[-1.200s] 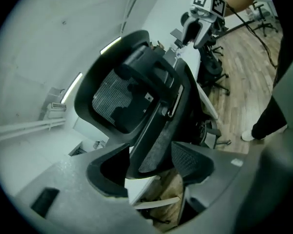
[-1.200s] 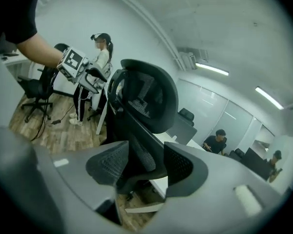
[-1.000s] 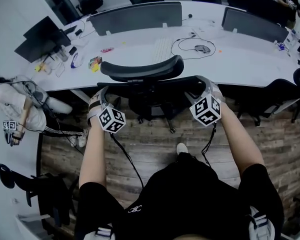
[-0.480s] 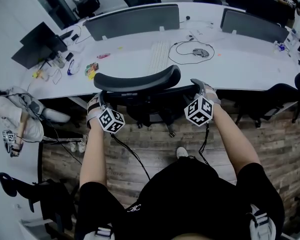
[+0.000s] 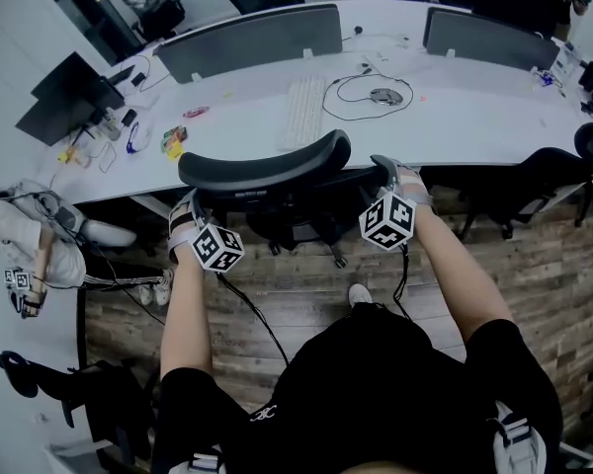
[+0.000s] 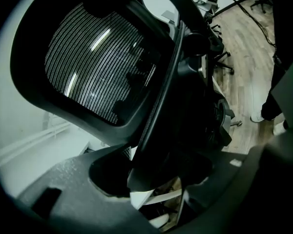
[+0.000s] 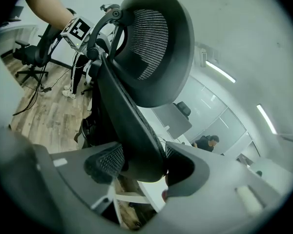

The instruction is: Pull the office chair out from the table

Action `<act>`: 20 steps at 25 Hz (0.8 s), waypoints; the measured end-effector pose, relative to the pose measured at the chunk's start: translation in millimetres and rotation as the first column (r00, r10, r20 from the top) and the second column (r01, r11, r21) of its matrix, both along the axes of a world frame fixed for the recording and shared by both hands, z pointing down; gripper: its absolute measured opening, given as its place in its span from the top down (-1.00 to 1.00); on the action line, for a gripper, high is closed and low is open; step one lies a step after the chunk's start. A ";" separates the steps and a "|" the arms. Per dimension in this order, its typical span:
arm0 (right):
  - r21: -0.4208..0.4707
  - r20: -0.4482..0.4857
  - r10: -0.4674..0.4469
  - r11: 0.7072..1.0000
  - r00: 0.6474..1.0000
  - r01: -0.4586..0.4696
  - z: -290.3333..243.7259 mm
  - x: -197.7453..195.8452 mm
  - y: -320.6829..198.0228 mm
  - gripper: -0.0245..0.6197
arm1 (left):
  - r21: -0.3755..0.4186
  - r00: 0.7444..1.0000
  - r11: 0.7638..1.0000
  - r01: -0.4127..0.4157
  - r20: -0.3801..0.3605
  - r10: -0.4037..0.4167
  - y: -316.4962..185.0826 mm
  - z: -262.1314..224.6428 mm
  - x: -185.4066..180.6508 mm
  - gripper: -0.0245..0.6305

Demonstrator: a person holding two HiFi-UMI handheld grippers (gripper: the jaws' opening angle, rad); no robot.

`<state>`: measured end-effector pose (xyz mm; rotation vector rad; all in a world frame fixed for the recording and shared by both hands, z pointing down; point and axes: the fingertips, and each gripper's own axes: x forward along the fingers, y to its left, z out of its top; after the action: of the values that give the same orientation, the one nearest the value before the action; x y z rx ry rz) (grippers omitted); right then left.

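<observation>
Two grippers flanked the office chair (image 5: 267, 166), which stood tucked against the curved white table (image 5: 494, 107) with its seat under the tabletop and its backrest toward the person. The left gripper (image 5: 191, 205) sat at the backrest's left edge and the right gripper (image 5: 383, 171) at its right edge. Both sets of jaws were closing, each with the dark rim of the backrest between them. In the left gripper view the rim ran up between the jaws (image 6: 151, 177). In the right gripper view it nearly filled the gap (image 7: 136, 167), with a thin sliver of light left beside one pad, so neither grip looked firm yet.

The chair would likely handle as a fairly heavy thing that rolls easily — it stands on castors over a wooden floor (image 5: 306, 284). The rim looked stiff and smooth, the mesh inside it soft and yielding, so the rim is the place to hold. A high hold may tip the backrest before the base moves, and an uneven pull could swivel the seat — both sides need the same steady draw.
</observation>
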<state>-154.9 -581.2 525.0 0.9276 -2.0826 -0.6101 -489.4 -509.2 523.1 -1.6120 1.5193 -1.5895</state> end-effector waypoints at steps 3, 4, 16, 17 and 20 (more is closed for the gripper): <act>0.003 -0.001 0.003 1.000 1.000 -0.003 0.1 2.5 10.8 0.11 | 0.007 1.000 1.000 -0.013 -0.005 0.013 13.1 0.2 3.3 0.14; 0.004 -0.002 0.004 1.000 1.000 -0.004 0.4 3.2 15.6 0.11 | 0.009 1.000 1.000 -0.017 -0.007 0.017 18.1 0.7 4.1 0.14; 0.012 -0.022 0.052 0.999 0.998 -0.052 2.8 22.2 74.7 0.12 | 0.033 0.998 0.997 -0.064 -0.011 0.064 75.2 0.8 22.4 0.15; 0.010 -0.023 0.055 0.998 0.998 -0.055 3.1 23.8 78.6 0.12 | 0.033 0.998 0.997 -0.065 -0.012 0.065 79.2 1.2 23.8 0.15; 0.005 -0.028 0.061 0.998 0.998 -0.061 4.2 28.2 89.2 0.12 | 0.031 0.998 0.998 -0.061 -0.014 0.061 90.3 2.6 28.0 0.15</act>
<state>-126.7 -492.0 529.2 0.9763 -2.0207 -0.5926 -461.4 -418.9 525.7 -1.6412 1.4807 -1.5174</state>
